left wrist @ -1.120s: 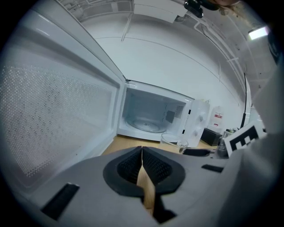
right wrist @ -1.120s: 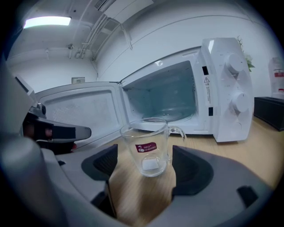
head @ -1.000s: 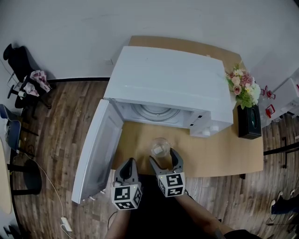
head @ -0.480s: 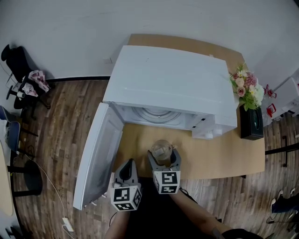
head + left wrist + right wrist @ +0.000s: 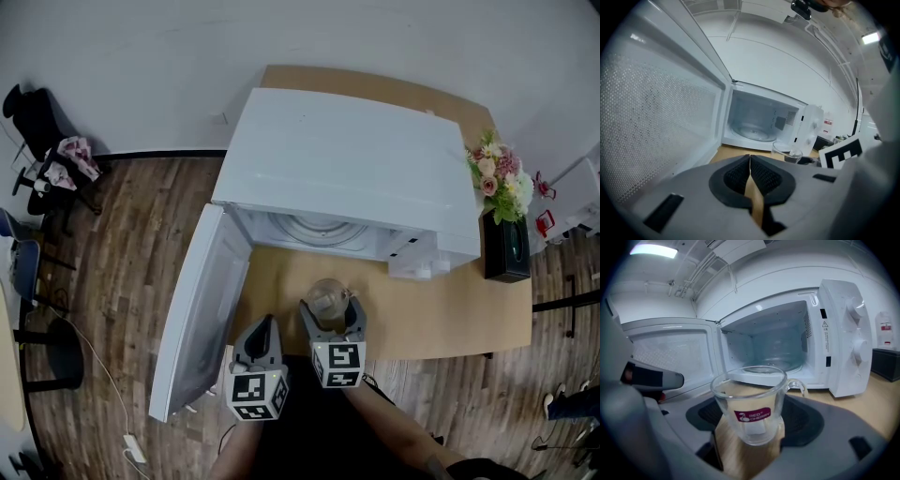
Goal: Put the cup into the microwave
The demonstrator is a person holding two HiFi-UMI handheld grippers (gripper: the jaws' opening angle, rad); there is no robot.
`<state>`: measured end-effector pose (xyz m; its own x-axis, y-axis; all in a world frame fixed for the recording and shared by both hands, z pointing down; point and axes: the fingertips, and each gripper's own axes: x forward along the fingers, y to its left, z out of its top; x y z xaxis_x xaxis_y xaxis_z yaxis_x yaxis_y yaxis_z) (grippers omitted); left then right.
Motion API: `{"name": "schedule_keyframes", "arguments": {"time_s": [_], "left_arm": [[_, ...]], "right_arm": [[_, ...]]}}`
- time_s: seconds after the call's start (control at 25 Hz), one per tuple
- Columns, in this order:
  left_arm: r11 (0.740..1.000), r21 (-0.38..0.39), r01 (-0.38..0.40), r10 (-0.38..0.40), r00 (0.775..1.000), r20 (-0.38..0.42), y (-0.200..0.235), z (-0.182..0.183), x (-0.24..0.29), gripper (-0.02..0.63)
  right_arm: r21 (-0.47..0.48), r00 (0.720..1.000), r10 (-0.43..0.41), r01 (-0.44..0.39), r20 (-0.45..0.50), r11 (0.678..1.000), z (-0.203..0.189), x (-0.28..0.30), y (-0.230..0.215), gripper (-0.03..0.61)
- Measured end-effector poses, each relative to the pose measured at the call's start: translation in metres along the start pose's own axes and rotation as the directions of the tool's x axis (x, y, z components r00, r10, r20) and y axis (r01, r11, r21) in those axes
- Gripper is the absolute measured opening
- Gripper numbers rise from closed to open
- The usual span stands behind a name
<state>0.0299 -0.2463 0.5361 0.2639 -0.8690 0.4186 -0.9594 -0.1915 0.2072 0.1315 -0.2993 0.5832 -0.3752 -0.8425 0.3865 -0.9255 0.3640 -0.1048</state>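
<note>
Glass cup (image 5: 750,408), one only, clamped in right gripper (image 5: 330,309) fingers, perhaps lifted, before one open microwave (image 5: 356,169); left gripper (image 5: 265,323) fingers together.

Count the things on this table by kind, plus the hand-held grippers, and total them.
microwave: 1
glass cup: 1
flower arrangement: 1
hand-held grippers: 2, the left hand-held gripper and the right hand-held gripper
Total: 5
</note>
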Motion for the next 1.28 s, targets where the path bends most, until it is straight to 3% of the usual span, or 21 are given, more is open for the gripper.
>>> {"name": "schedule_keyframes", "arguments": {"time_s": [0.4, 1.28], "left_arm": [[1.000, 0.006, 0.008, -0.008, 1.000, 0.011, 0.001, 0.002, 0.000, 0.006], [1.000, 0.009, 0.007, -0.008, 0.999, 0.048, -0.003, 0.024, 0.017, 0.006]], "right_arm": [[0.013, 1.000, 0.027, -0.027, -0.002, 1.000, 0.002, -0.006, -0.004, 0.345], [0.009, 0.997, 0.058, -0.059, 0.045, 0.998, 0.067, 0.008, -0.025, 0.345]]}}
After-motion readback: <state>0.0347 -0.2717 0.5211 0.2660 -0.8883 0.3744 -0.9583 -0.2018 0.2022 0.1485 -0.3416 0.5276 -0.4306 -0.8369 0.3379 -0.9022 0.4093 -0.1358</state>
